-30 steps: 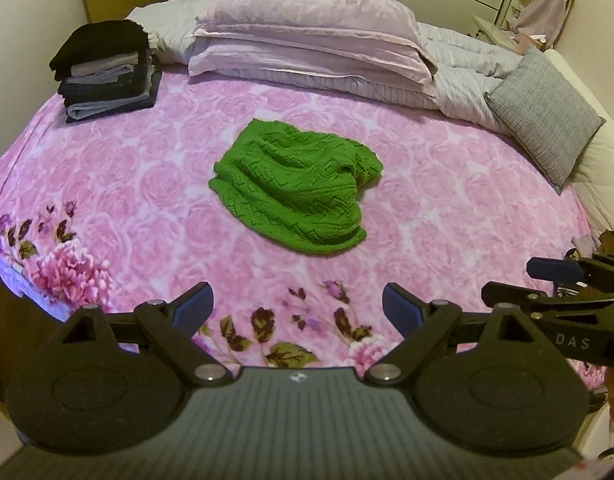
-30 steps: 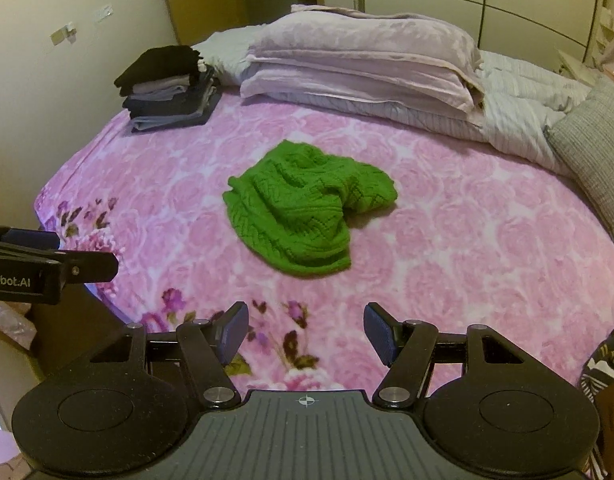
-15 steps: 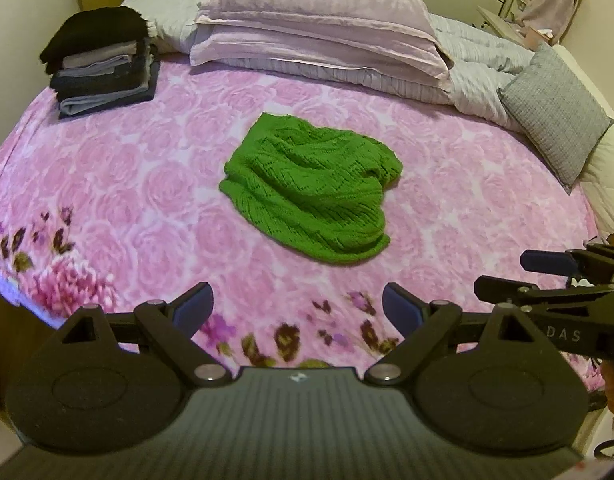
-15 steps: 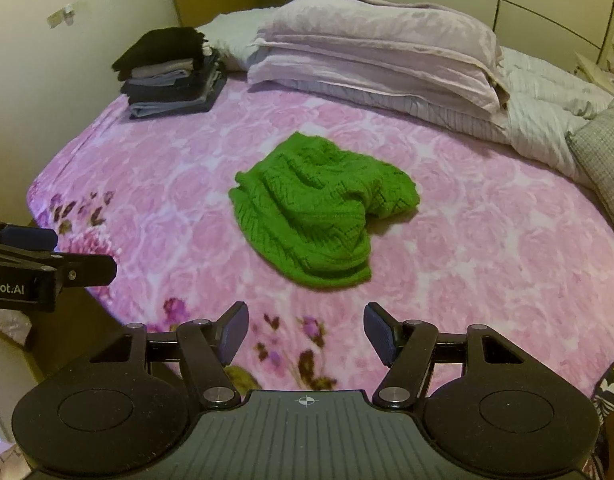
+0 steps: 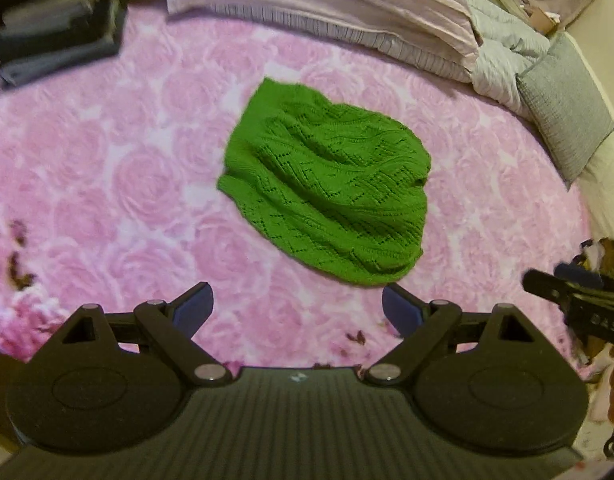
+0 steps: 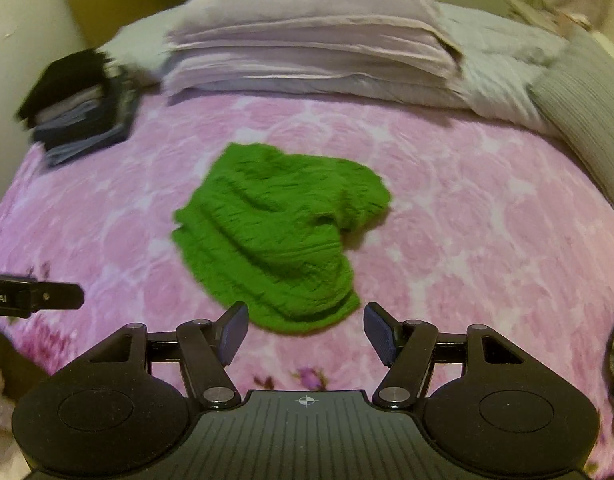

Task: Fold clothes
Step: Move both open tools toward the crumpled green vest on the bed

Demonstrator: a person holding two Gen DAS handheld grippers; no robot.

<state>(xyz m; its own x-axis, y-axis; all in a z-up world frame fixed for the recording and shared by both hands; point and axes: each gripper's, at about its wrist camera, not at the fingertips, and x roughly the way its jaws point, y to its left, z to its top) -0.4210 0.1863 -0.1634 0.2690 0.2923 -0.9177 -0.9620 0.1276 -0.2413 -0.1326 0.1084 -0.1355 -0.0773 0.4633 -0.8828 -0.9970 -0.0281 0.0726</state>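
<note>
1. Sweater (image 5: 327,196): green openwork knit, lying crumpled in a loose heap near the middle of the bedspread (image 5: 119,184). I see no flat edge or neat crease on it.
2. Left gripper (image 5: 297,308): I have it angled down over the near part of the bed. Its jaws stand wide apart with nothing between them, and only pink cloth shows in the gap. The sweater's near hem lies just beyond the fingertips, apart from them.
3. Right gripper (image 6: 305,332): jaws likewise spread and empty. In my right wrist view the sweater's near edge sits in the gap between the two blue pads (image 6: 381,336). I cannot tell whether it touches them; neither pad presses on the knit.
4. Each gripper shows in the other's view: the right one at the right edge of the left view, the left one at the left edge of the right view.
5. Bedspread: pink with a rose print, and darker flowers along the near edge.
6. Stack (image 6: 81,108): dark folded clothes at the far left corner of the bed, well apart from the sweater.
7. Pillows (image 6: 311,52): pale lilac, piled at the head of the bed.
8. Cushion (image 5: 565,106): grey, at the far right.
</note>
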